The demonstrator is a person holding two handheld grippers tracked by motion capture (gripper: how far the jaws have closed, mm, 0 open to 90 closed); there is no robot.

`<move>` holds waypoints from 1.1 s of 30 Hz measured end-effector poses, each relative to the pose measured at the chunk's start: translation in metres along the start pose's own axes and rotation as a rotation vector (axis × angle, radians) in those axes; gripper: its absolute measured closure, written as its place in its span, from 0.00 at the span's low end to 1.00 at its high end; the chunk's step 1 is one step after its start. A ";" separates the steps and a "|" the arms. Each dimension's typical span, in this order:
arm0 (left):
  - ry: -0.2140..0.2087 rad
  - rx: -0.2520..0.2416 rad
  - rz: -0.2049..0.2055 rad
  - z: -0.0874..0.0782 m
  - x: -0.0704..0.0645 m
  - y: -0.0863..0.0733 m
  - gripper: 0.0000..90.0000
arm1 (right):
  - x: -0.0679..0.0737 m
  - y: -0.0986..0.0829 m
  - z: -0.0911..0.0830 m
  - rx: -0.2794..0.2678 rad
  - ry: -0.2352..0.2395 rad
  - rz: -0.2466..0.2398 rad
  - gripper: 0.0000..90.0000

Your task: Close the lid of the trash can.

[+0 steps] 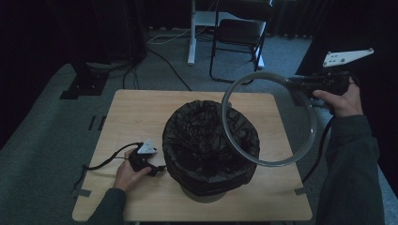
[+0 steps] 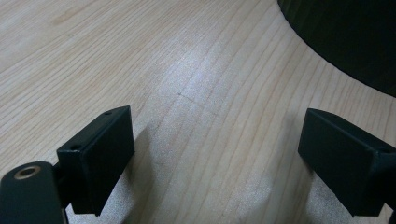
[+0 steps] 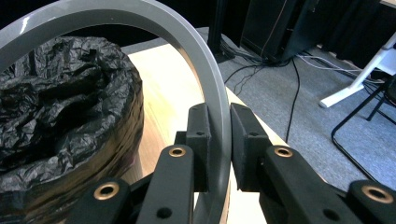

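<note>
A round bin lined with a crumpled black bag [image 1: 210, 145] stands in the middle of the wooden table [image 1: 136, 112]. A large grey ring [image 1: 307, 110] hangs tilted in the air above the bin's right side. My right gripper [image 1: 300, 85] is shut on the ring's far edge, and in the right gripper view the ring [image 3: 196, 51] passes between the two jaws of that gripper [image 3: 219, 140], with the bag [image 3: 56, 93] at the left. My left gripper [image 1: 159, 168] rests low on the table beside the bin's left base, open; in the left gripper view [image 2: 212, 158] bare wood lies between its jaws.
A black folding chair [image 1: 239, 37] and a white table leg [image 1: 191, 33] stand on the grey carpet beyond the table. Cables [image 1: 169, 65] run across the floor. A dark stand base [image 1: 87, 82] sits at the far left.
</note>
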State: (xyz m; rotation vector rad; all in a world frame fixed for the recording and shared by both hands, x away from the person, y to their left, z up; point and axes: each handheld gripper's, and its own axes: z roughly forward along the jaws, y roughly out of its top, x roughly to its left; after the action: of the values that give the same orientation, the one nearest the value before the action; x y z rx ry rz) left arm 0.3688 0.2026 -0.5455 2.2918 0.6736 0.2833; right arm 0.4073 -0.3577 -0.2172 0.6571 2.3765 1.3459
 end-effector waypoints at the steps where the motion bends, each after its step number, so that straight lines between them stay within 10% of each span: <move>1: 0.000 0.000 0.000 0.000 0.000 0.000 0.12 | 0.000 0.000 0.001 -0.003 0.003 0.000 0.88; 33: 0.001 0.000 -0.001 0.000 -0.001 0.000 0.12 | 0.010 0.021 0.034 -0.007 0.069 -0.022 0.88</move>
State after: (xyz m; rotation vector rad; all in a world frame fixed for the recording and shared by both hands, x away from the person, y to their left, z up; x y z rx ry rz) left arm 0.3683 0.2024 -0.5455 2.2913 0.6753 0.2837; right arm 0.4202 -0.3185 -0.2166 0.5905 2.4241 1.3887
